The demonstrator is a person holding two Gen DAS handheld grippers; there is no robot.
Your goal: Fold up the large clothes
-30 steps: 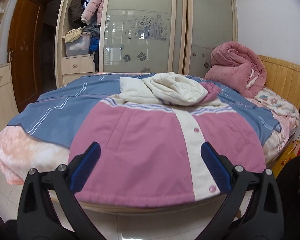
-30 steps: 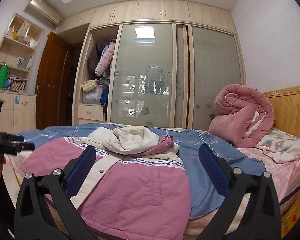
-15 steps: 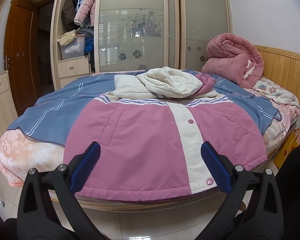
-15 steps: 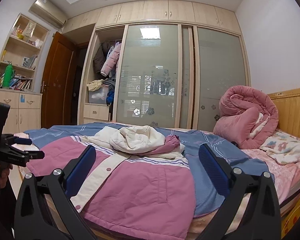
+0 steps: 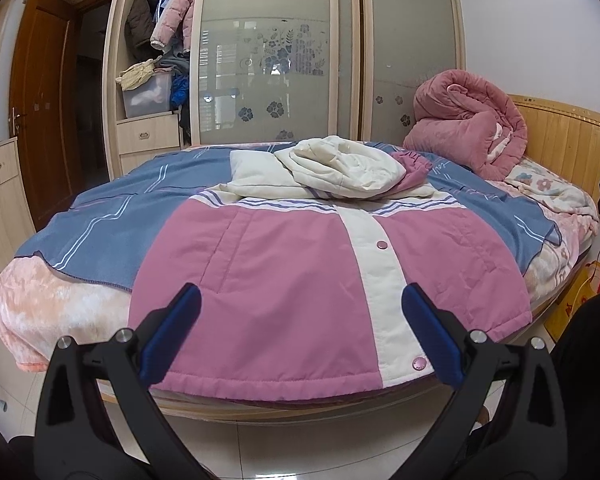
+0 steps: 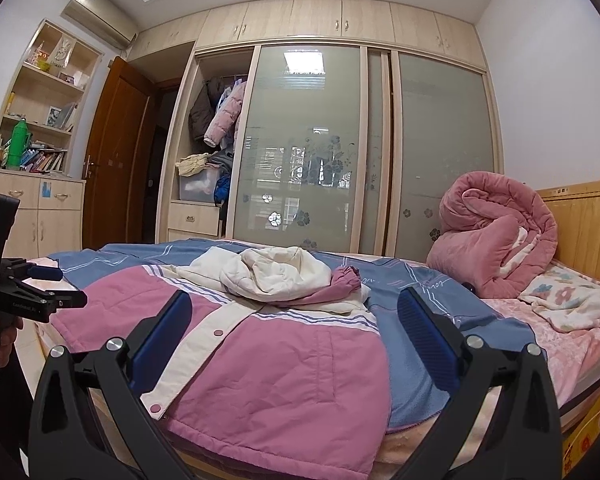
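A pink padded jacket [image 5: 284, 292] with a cream snap placket [image 5: 384, 280] lies flat, front up, on the bed; its cream hood [image 5: 340, 168] is bunched at the far end with a pink cuff [image 5: 414, 166] beside it. My left gripper [image 5: 300, 332] hovers open just short of the jacket's hem, nothing between its fingers. The same jacket [image 6: 268, 368] fills the right wrist view, where my right gripper [image 6: 292, 344] hangs open above the hem's right side. The left gripper [image 6: 32, 292] also shows at the left edge of that view, held by a hand.
A blue blanket [image 5: 112, 216] covers the bed under the jacket. A rolled pink quilt [image 5: 468, 132] sits by the wooden headboard [image 5: 564, 132]. The wardrobe [image 5: 268, 64] stands behind the bed, a brown door [image 5: 40, 96] to its left. A yellow-red bag [image 5: 588, 292] sits on the floor at right.
Both grippers have lifted and tipped a little, so the bed and jacket sit lower and slightly farther in both views. The fingers stay open and the jacket has not moved.
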